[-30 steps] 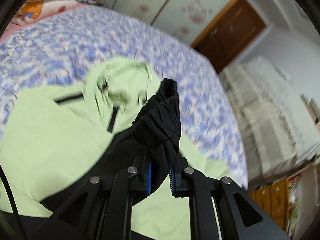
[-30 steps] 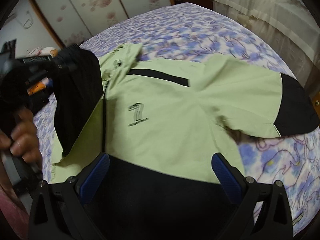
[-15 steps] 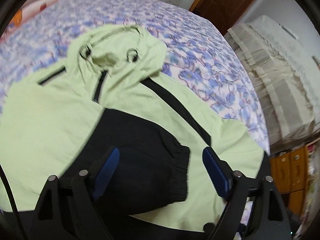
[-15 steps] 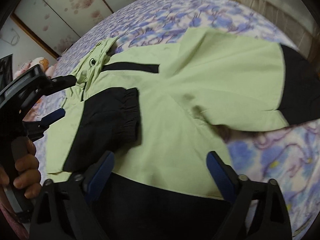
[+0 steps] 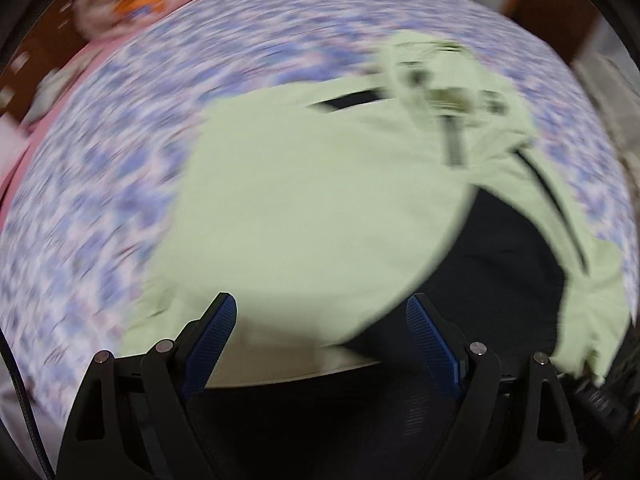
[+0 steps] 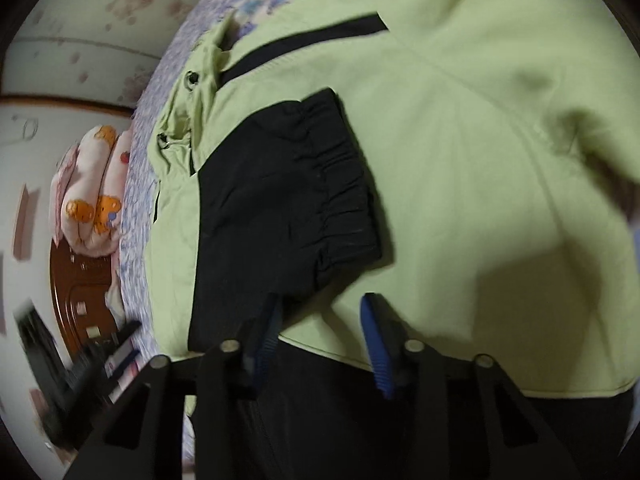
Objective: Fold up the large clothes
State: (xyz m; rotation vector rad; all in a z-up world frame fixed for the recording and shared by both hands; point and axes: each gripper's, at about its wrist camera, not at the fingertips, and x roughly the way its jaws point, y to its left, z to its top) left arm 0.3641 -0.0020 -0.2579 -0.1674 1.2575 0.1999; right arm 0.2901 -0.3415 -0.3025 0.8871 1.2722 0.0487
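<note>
A light green hooded jacket (image 6: 460, 128) with black cuffs and a black hem lies spread on a floral bedspread (image 5: 100, 200). One sleeve is folded across the chest, and its black cuff (image 6: 288, 200) rests flat on the green cloth. My right gripper (image 6: 320, 340) hovers low over the jacket just below that cuff. Its jaws are closing, with green cloth under the gap and no pad visibly pressing on it. My left gripper (image 5: 320, 340) stands open over the jacket's (image 5: 312, 208) green side, holding nothing. The left wrist view is blurred by motion.
A pink cartoon-print quilt (image 6: 92, 192) lies at the head of the bed by a brown wooden headboard (image 6: 80, 300). Flower-patterned wardrobe doors (image 6: 100, 12) stand behind. The left hand-held tool (image 6: 80, 368) shows as a dark blur beside the jacket's edge.
The left gripper opened and let go of the black cuff, which now lies on the chest, then swung off over the jacket's side. The right gripper dropped closer and its jaws narrowed.
</note>
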